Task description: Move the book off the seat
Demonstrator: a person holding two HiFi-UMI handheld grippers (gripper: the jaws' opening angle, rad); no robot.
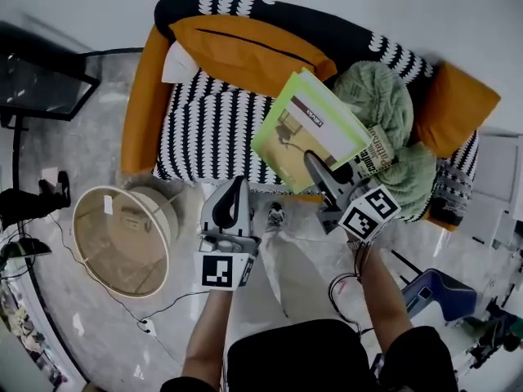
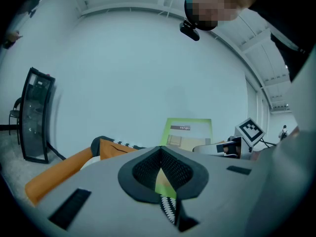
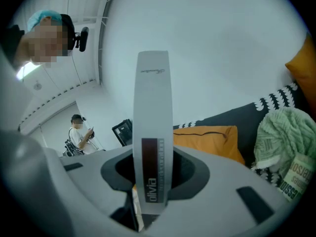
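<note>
The book point(image 1: 315, 125), green-edged with a white cover, is lifted and tilted above the right half of the black-and-white patterned seat point(image 1: 208, 133). My right gripper point(image 1: 315, 163) is shut on its lower edge. In the right gripper view the book's white spine point(image 3: 153, 132) stands upright between the jaws of the right gripper point(image 3: 152, 181). My left gripper point(image 1: 237, 188) hovers over the seat's front edge, left of the book, shut with nothing in it. In the left gripper view the book point(image 2: 190, 132) shows beyond the left gripper point(image 2: 163, 181).
An orange cushion point(image 1: 245, 51) leans on the sofa back and a green knitted blanket point(image 1: 380, 104) lies at the seat's right. A round lampshade point(image 1: 122, 235) and cables are on the floor to the left. A dark glass cabinet point(image 1: 41, 84) stands far left. A person point(image 3: 79, 132) stands in the background.
</note>
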